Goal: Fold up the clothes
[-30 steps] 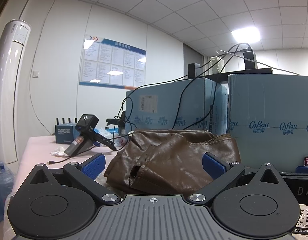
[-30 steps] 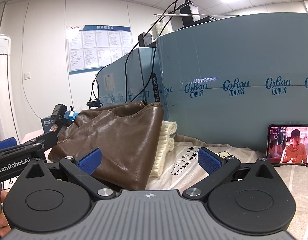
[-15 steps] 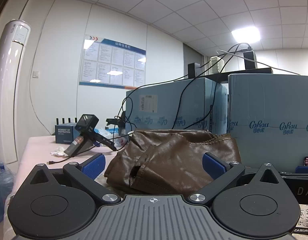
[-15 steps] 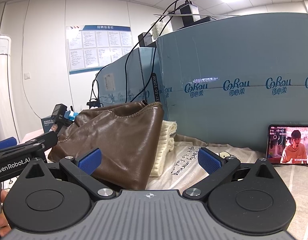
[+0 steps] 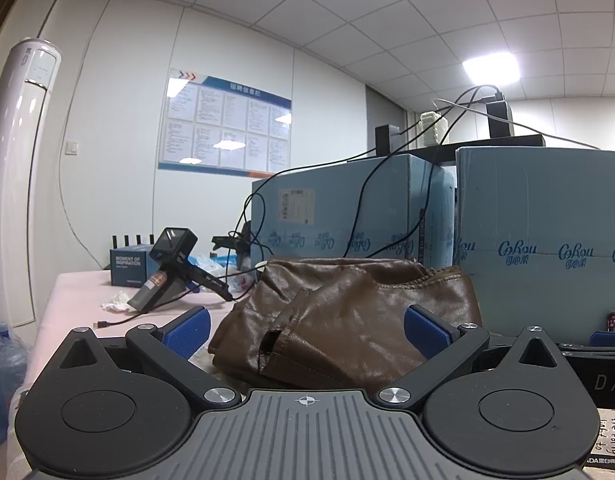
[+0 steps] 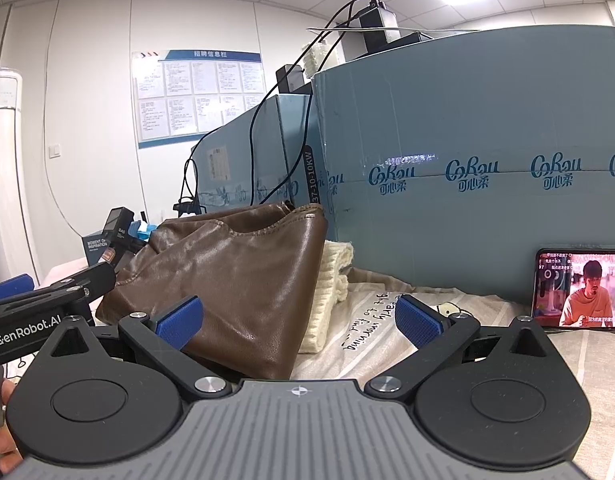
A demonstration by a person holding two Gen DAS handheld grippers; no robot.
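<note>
Both tools are spread wide and grip nothing. The left tool (image 5: 306, 330) hangs low over the desk (image 5: 79, 292) with its blue pads either side of a folded brown leather garment (image 5: 347, 320), which lies just ahead of the fingers and is not touched by them. The right tool (image 6: 298, 320) faces the same brown leather garment (image 6: 243, 280) from the other side; the left pad sits in front of the leather's lower edge and the right pad stands over a printed cloth (image 6: 371, 336) that covers the surface there. A cream knitted garment (image 6: 331, 284) lies folded beside the leather one, touching it and partly hidden behind it, close to the foot of a large blue cardboard box (image 6: 467, 208). A second blue box (image 5: 347, 208) stands beside the first; both are shut, so their contents cannot be told, and black cables (image 5: 371, 184) trail down over them from devices on top. A phone (image 6: 583, 288) with a lit screen leans against the large box to the right. On the far left part of the desk lie a small dark blue box (image 5: 129, 266), a black handheld device (image 5: 167, 268) and crumpled white tissue (image 5: 115, 304). Part of the left tool's black body (image 6: 47, 308) shows in the right wrist view, with a fingertip of the person's hand (image 6: 3, 452) at the bottom corner.
</note>
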